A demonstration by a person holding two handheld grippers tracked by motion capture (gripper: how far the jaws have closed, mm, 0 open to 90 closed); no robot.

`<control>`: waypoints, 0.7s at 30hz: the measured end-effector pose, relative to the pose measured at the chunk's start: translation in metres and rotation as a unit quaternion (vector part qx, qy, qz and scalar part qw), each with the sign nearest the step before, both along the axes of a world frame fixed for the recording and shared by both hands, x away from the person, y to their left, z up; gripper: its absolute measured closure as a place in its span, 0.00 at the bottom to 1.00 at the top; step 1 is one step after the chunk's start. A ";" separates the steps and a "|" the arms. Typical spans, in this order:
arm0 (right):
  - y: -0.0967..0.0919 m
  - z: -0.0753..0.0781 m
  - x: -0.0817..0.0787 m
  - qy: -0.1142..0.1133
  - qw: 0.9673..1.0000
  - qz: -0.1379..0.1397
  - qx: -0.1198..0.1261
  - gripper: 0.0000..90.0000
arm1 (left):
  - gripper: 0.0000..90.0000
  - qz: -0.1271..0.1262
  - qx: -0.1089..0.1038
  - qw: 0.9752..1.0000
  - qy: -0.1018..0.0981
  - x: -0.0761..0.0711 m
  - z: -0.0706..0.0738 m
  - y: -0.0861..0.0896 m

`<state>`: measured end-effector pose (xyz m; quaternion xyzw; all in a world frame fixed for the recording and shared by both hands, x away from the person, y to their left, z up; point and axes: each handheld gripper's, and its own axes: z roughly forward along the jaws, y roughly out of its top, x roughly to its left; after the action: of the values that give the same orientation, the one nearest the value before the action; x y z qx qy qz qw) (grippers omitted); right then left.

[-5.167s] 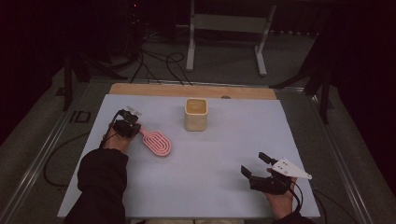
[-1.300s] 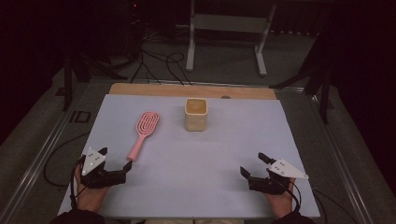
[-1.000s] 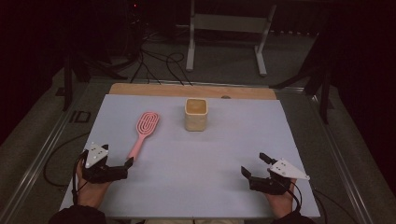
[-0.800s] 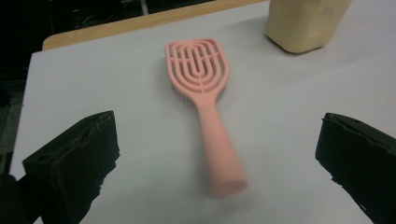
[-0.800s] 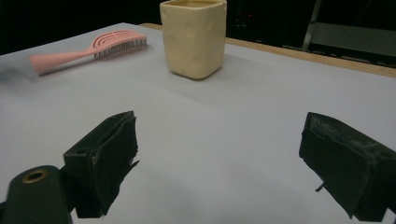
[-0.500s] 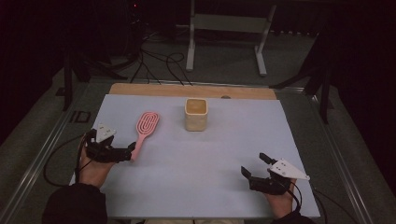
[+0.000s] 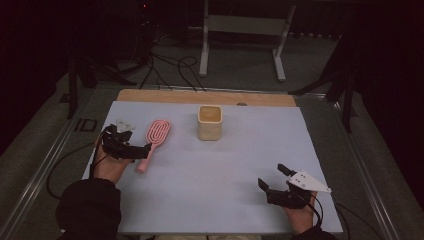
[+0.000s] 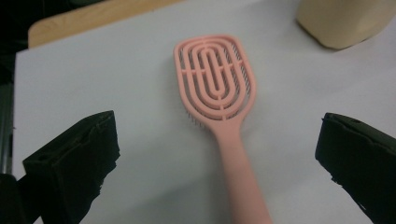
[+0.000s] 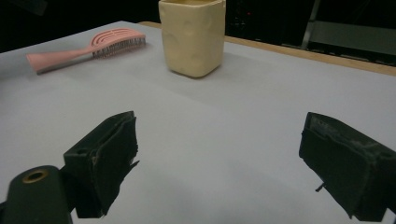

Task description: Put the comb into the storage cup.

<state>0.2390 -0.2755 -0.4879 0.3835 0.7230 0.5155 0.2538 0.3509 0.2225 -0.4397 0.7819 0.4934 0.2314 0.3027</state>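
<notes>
A pink hairbrush [image 7: 158,133] lies flat on the pale mat, left of centre, with its head pointing away and its handle toward me. My left gripper [image 7: 140,149] is open right by the handle. In the left gripper view its jaws stand wide on either side of the hairbrush [image 8: 215,79], and the left gripper [image 8: 219,136] holds nothing. A cream cup [image 7: 209,122] stands upright near the middle back. At the front right my right gripper [image 7: 271,176] rests open and empty. The right gripper view looks past the right gripper [image 9: 219,126] to the cup [image 9: 192,35] and hairbrush [image 9: 88,49].
The pale mat [image 7: 225,195] covers the table, with a wooden strip [image 7: 165,96] along its far edge. Beyond the table, a metal stand [image 7: 242,25] and cables [image 7: 170,65] sit on the dark floor. A corner of the cup [image 8: 345,23] shows right of the brush.
My left gripper has moved forward from the near left edge up to the brush handle. The brush lies where it did a second ago. The right gripper has stayed put.
</notes>
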 end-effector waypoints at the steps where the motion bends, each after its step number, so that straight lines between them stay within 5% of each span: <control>1: 0.000 0.000 0.000 0.000 1.000 0.000 0.000 0.12 | 0.00 0.003 0.004 1.000 0.007 0.003 -0.002 -0.001; 11: 0.001 -0.001 0.000 0.003 1.000 0.003 -0.003 0.12 | 0.00 0.015 0.024 0.998 0.062 0.027 -0.017 -0.009; 21: 0.001 -0.001 0.001 0.003 1.000 0.002 -0.005 0.12 | 0.02 0.029 0.060 0.991 0.119 0.048 -0.030 -0.022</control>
<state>0.2400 -0.2743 -0.4893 0.3823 0.7272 0.5111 0.2526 0.3992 0.2007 -0.4699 0.8059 0.5335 0.1747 0.1880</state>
